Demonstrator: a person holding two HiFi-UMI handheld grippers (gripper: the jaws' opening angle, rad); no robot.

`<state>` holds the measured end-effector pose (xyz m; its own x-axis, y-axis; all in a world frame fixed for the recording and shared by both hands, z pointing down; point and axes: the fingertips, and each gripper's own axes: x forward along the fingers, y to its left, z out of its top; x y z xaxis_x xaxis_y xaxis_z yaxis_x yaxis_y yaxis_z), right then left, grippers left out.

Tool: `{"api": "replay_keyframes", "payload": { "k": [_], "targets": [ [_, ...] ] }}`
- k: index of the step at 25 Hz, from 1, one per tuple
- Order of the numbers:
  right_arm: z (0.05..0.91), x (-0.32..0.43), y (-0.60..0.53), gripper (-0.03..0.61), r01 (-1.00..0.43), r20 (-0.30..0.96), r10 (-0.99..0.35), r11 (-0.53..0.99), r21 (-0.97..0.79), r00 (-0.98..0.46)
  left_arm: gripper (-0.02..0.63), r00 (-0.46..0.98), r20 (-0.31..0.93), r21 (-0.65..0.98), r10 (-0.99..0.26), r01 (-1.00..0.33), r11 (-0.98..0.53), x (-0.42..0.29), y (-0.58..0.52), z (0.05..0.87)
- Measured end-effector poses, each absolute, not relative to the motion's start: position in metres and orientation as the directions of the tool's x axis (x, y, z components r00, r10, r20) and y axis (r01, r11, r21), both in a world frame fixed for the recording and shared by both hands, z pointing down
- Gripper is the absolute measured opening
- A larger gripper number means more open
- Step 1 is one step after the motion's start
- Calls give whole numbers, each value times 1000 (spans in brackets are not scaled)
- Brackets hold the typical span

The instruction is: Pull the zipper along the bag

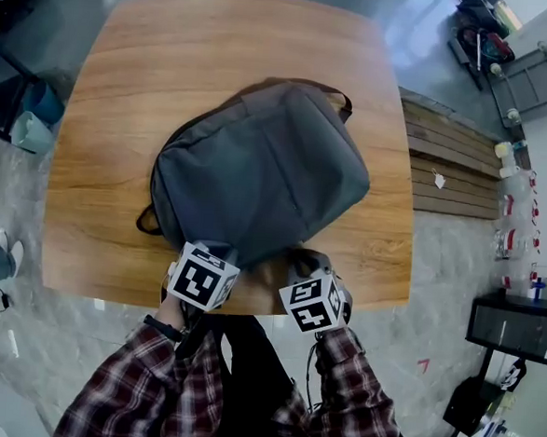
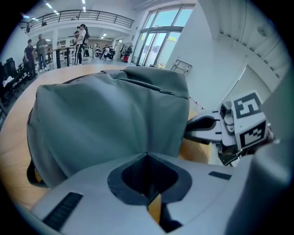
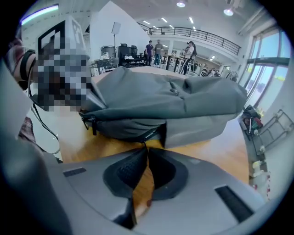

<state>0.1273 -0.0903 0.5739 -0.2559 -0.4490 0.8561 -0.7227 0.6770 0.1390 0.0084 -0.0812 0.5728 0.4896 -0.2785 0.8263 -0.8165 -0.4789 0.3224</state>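
Note:
A grey backpack [image 1: 263,165] lies flat on the round-cornered wooden table [image 1: 124,81], its handle toward the far side. Both grippers are at its near edge. My left gripper [image 1: 217,253] is shut, and a fold of the backpack's fabric [image 2: 138,133] runs into its closed tips [image 2: 147,155]. To its right, my right gripper [image 1: 302,262] is shut at the bag's lower seam; the zipper line [image 3: 154,132] ends right at its tips [image 3: 146,148], where a small pull looks pinched. A second dark zipper pull [image 3: 93,124] hangs at the bag's left corner.
The near table edge lies just under the grippers. A slatted wooden bench [image 1: 450,160] stands right of the table, with bottles [image 1: 512,216] and a dark box [image 1: 518,328] beyond it. People stand far off in the hall [image 3: 154,48].

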Motion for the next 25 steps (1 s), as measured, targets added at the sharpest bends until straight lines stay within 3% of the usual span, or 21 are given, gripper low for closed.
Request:
{"api": "replay_keyframes", "payload": {
  "k": [6, 13, 18, 25],
  "targets": [
    [568, 142, -108, 21, -767, 848, -469, 629, 125, -246, 8, 489, 828, 327, -275, -819, -471, 8, -82, 575],
    [559, 141, -95, 21, -855, 805, -487, 516, -48, -338, 9, 522, 787, 365, -329, -824, -434, 6, -87, 562],
    [516, 157, -88, 21, -895, 743, -556, 427, -131, -374, 9, 553, 686, 421, -473, -832, -362, -5, -101, 510],
    [395, 107, -144, 21, -871, 531, -720, 485, -77, -447, 9, 504, 468, 327, -726, -862, -388, -9, -134, 382]
  ]
}}
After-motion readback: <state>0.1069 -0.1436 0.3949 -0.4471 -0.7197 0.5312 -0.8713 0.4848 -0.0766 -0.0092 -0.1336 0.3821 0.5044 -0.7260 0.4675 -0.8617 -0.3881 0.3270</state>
